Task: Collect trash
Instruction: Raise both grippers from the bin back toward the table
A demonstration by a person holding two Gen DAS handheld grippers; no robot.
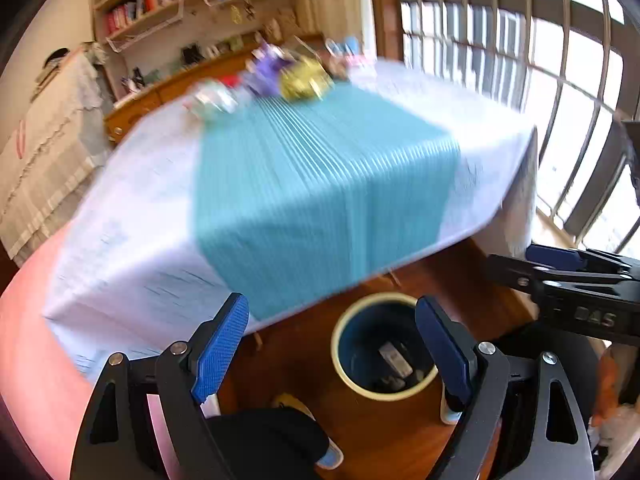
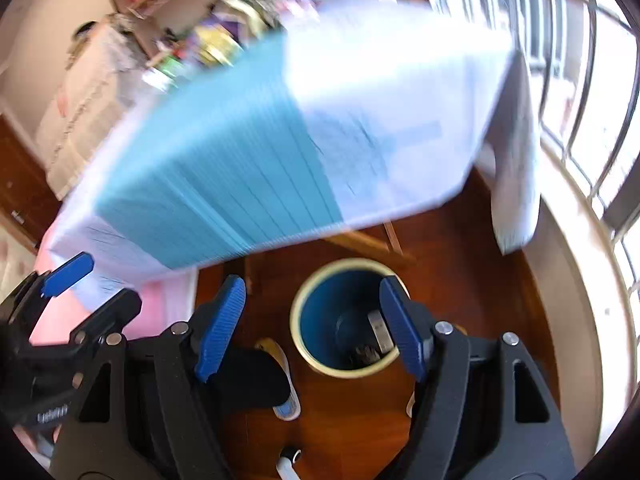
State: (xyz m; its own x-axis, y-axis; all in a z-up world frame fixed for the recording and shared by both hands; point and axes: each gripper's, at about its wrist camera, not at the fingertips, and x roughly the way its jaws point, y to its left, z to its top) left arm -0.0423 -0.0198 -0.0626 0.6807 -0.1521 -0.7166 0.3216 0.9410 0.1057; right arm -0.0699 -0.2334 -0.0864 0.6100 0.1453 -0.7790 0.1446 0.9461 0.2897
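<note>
1. Your left gripper (image 1: 332,356) and right gripper (image 2: 316,328) are both wide and hold nothing.
2. The crinkly gold, purple and silver wrappers (image 1: 304,78) sit at the far end of the white-and-teal table (image 1: 320,168).
3. Reach there, and grab one piece.
4. Drop it in the round blue bin (image 2: 340,312) on the floor.

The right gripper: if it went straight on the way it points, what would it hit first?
Probably the bin on the floor. The right gripper stands open and empty, and nothing shows between; depth is unclear.
</note>
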